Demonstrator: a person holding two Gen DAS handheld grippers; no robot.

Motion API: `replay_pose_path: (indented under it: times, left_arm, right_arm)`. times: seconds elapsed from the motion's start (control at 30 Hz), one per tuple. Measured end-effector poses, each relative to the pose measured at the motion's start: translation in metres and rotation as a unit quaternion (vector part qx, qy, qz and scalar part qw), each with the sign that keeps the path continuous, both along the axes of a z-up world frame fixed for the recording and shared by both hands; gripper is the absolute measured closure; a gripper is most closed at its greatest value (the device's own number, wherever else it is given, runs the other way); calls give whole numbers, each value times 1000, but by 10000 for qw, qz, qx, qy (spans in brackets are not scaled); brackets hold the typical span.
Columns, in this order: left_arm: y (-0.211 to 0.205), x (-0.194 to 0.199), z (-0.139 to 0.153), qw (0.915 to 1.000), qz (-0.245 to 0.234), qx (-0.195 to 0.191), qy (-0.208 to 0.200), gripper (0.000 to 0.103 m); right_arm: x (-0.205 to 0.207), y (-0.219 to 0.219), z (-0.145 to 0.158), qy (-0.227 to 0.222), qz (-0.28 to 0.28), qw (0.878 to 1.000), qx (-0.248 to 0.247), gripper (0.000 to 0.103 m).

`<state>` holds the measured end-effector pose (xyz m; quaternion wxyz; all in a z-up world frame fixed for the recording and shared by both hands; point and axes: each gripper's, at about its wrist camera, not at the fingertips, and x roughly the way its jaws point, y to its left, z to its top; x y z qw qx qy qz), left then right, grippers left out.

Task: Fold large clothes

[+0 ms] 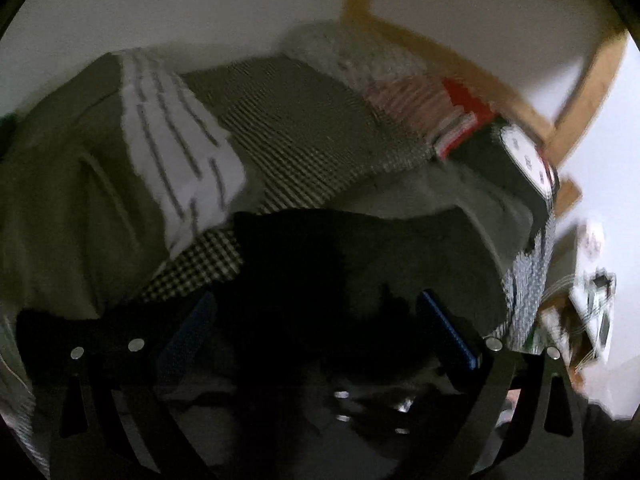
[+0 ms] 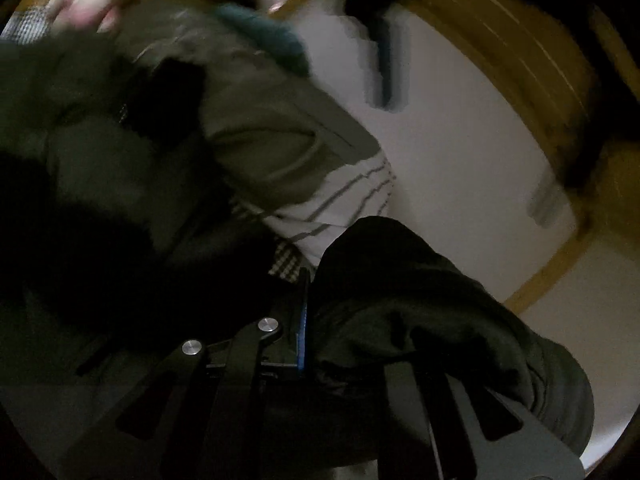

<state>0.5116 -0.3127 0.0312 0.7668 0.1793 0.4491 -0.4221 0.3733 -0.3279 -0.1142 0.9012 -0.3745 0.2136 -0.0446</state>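
A dark garment (image 1: 320,264) lies in front of my left gripper (image 1: 316,320), on top of a pile of clothes. The left jaws stand wide apart, blue pads (image 1: 444,328) either side of the dark cloth, not closed on it. In the right wrist view the same dark garment (image 2: 400,304) drapes over my right gripper (image 2: 308,300); its jaws are closed together with the cloth pinched at the blue pad (image 2: 302,332). An olive-green garment (image 2: 248,128) and a white striped one (image 2: 340,200) lie beyond it.
The pile holds a white striped cloth (image 1: 176,136), a checked cloth (image 1: 296,136), a houndstooth piece (image 1: 196,268) and olive fabric (image 1: 60,200). A wooden frame (image 1: 552,120) stands at the right against the white wall (image 1: 200,0). Wooden trim (image 2: 520,60) crosses the upper right of the right wrist view.
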Motion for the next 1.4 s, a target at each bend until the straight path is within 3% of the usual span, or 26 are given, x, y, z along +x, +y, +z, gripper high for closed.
replay_pose_path:
  times: [0.17,0.3,0.37,0.4,0.53,0.67,0.77,0.9,1.13,1.4]
  left_arm:
    - [-43,-36,-19,9927,-332,1115,-317,5]
    - [-56,-44,-40,9859,-257,1537,-613,5]
    - [-53,-43,-43,9881,-216,1394,-613,24]
    - [-49,-40,-45,9905,-202,1291,-421,57]
    - [-10,-22,-46,9963,201,831,-49,86]
    - [45,-10,-35,9977,609,271,138,91]
    - [76,-9,-35,9962,741,121,446,90]
    - [120,-14,-28,9936,1106,-93,225,90]
    - [244,-3,-25,9737,2082,-859,333,91]
    - [377,3,-52,9480,2970,-1104,304,90]
  right_arm:
    - [1,32,-23,145,38,9965,-826,94]
    - [-2,47,-37,239,54,9916,-1269,94]
    - [-4,57,-45,294,87,9884,-1487,94]
    - [-3,61,-47,298,107,9877,-1529,94]
    - [-3,78,-46,196,119,9864,-1630,94]
    - [1,99,-48,62,114,9842,-1764,94]
    - [-2,122,-53,47,164,9808,-1943,94]
    - [-7,146,-50,-23,195,9823,-1863,95]
    - [-11,187,-32,-251,249,9852,-1680,96]
    - [0,291,-22,-313,764,9868,-1395,97]
